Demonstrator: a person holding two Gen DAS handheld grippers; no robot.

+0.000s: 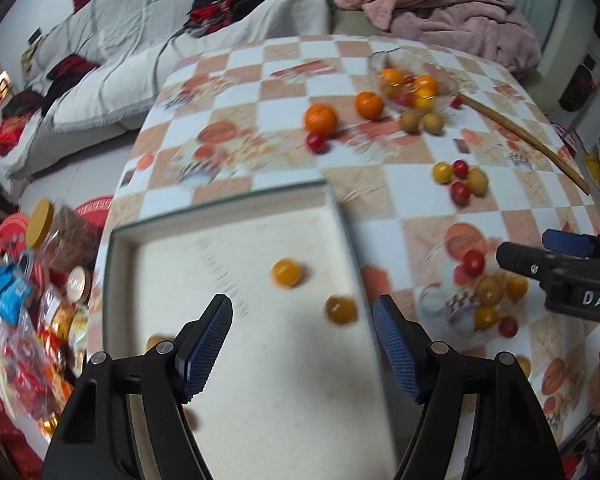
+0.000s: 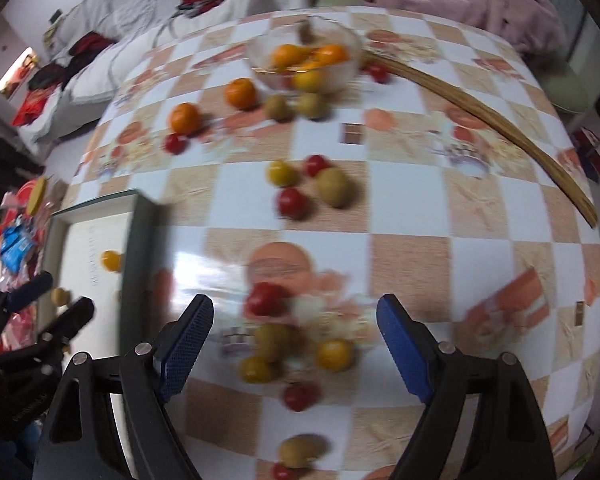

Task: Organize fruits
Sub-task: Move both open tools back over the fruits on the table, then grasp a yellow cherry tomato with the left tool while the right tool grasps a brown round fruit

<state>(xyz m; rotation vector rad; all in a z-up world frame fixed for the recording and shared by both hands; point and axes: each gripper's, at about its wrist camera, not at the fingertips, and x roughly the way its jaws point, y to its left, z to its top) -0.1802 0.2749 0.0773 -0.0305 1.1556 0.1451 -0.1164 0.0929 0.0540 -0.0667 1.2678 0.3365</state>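
Observation:
A shallow white tray (image 1: 228, 216) lies at the table's near left and holds small yellow fruits (image 1: 287, 273). My left gripper (image 1: 302, 340) is open and empty above the tray. My right gripper (image 2: 294, 344) is open and empty over a cluster of small red, yellow and brownish fruits (image 2: 296, 344) on the tablecloth; it also shows in the left wrist view (image 1: 540, 252). A glass bowl (image 2: 306, 54) with oranges stands at the far side. Two oranges (image 1: 320, 119) and more small fruits (image 2: 306, 186) lie loose on the table.
A long wooden stick (image 2: 484, 120) lies across the far right of the checkered table (image 2: 412, 200). Snack packets and jars (image 1: 28, 280) crowd the floor at left. A sofa with clothes (image 1: 140, 40) stands behind the table.

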